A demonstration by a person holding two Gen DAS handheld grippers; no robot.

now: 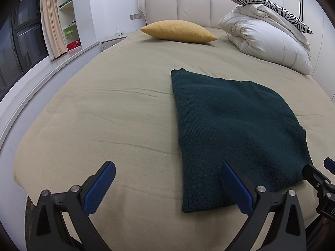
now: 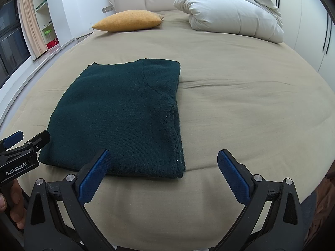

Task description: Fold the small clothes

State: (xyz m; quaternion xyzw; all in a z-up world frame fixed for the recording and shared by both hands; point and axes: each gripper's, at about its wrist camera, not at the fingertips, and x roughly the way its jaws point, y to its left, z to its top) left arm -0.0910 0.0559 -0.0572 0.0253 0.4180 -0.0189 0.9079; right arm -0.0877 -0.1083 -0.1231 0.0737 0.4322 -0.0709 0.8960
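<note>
A dark green knit sweater (image 1: 236, 129) lies folded flat into a rectangle on the beige bed sheet (image 1: 117, 104). In the right wrist view the same sweater (image 2: 121, 117) sits left of centre. My left gripper (image 1: 167, 173) is open near the bed's front edge, its right blue pad (image 1: 236, 188) over the sweater's near left corner. My right gripper (image 2: 163, 163) is open too, its left pad (image 2: 94, 177) at the sweater's near edge. Nothing is between either pair of fingers. Each gripper shows at the edge of the other's view.
A mustard pillow (image 1: 178, 31) lies near the padded headboard (image 1: 178, 4). A folded white duvet (image 1: 266, 41) with a zebra cushion (image 1: 270, 6) fills the far right corner. Window ledge, curtain and shelves run along the left. A hand (image 2: 12, 205) holds the left gripper.
</note>
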